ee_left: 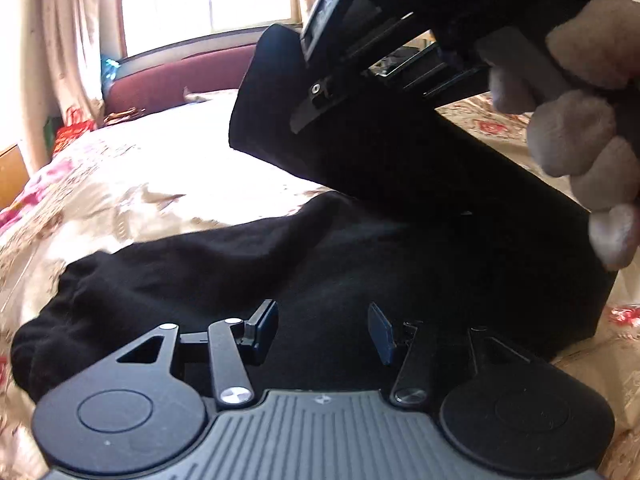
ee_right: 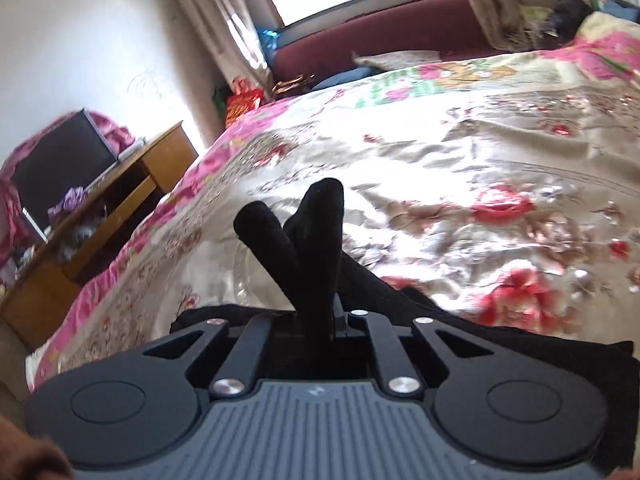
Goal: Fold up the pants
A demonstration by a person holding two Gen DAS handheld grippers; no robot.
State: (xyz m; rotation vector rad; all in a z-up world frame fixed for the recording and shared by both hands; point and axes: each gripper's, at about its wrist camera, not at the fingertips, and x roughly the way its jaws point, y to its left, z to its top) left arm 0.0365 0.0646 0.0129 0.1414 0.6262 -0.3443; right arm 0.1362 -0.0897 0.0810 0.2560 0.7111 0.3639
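Note:
Black pants [ee_left: 200, 272] lie across a floral bedspread [ee_left: 140, 176]. My left gripper [ee_left: 322, 330] hovers low over them with its jaws apart, and no cloth is pinched between the pads. At the upper right a gloved hand [ee_left: 580, 128] holds the other gripper, and a lifted fold of the pants [ee_left: 360, 152] hangs from it above the flat part. In the right wrist view my right gripper [ee_right: 320, 320] is shut on the pants [ee_right: 308, 240]. Two bunched black ridges of cloth stick up out of the jaws.
The bed's floral spread [ee_right: 480, 160] stretches far and to the right. A dark red headboard [ee_right: 380, 28] stands under the window at the far end. Left of the bed is a wooden desk [ee_right: 120, 184] with a black screen [ee_right: 60, 168].

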